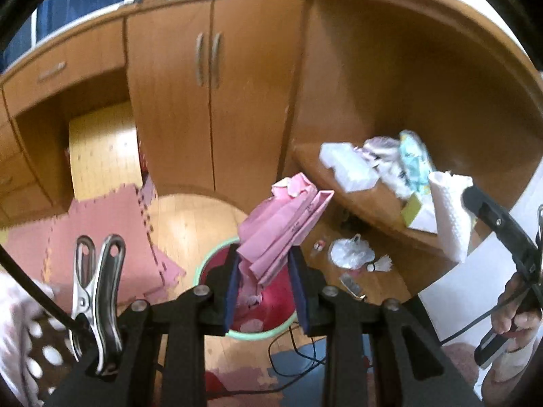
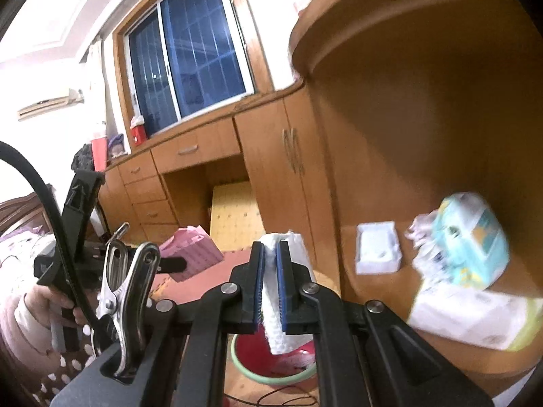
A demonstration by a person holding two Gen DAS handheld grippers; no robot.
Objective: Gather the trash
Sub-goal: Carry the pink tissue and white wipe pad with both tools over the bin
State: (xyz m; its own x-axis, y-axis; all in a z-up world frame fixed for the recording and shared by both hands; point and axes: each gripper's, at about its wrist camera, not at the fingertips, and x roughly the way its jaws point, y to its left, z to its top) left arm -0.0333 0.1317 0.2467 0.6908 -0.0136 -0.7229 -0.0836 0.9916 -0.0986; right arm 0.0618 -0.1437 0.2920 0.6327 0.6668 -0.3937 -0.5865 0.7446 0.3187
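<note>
A crumpled pink bag (image 1: 285,224) is pinched between the pads of the left gripper (image 1: 266,288), its folds rising above the fingertips. Directly beneath it a red bin (image 1: 271,308) with a pale green rim is seen on the wooden floor. A white embossed paper (image 2: 283,291) is clamped in the right gripper (image 2: 270,291), whose jaws are pressed tight on it, and the same bin (image 2: 271,363) is visible below. Beyond the grippers, on a curved wooden shelf (image 2: 383,291), a white box (image 2: 376,252), a blue packet (image 2: 475,247) and further wrappers are left lying. On the floor under the shelf a clear plastic bag (image 1: 351,252) and a shuttlecock (image 1: 380,264) are seen. Wooden cabinets (image 1: 210,101) are set behind.
</note>
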